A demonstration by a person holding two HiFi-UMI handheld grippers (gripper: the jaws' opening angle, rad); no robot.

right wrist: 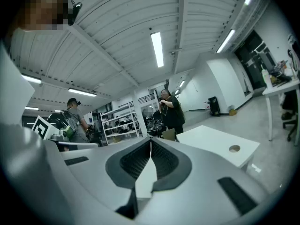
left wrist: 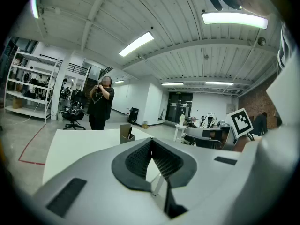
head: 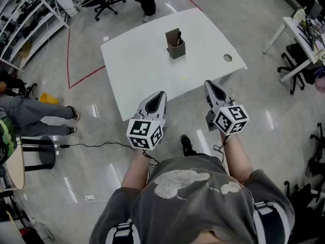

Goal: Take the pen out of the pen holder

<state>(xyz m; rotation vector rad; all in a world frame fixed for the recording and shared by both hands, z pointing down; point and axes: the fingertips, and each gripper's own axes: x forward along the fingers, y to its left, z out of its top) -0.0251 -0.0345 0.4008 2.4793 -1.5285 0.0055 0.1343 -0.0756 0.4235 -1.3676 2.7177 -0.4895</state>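
My left claw (head: 161,94) and right claw (head: 208,83) hover pressed together and empty at the near edge of the white table (head: 137,75). The pen (head: 179,38) stands in the pen holder (head: 176,49) toward the far side, so I judge the reach has not begun. Next I must reach forward and open one claw around the pen.

Bright, even light from ceiling tubes (left wrist: 137,43) (glare streaks on the floor (head: 95,111)), with fisheye bending and dark corners in both gripper views.

A dark pen (head: 178,37) stands tilted in the brown pen holder (head: 175,49) mid-table.
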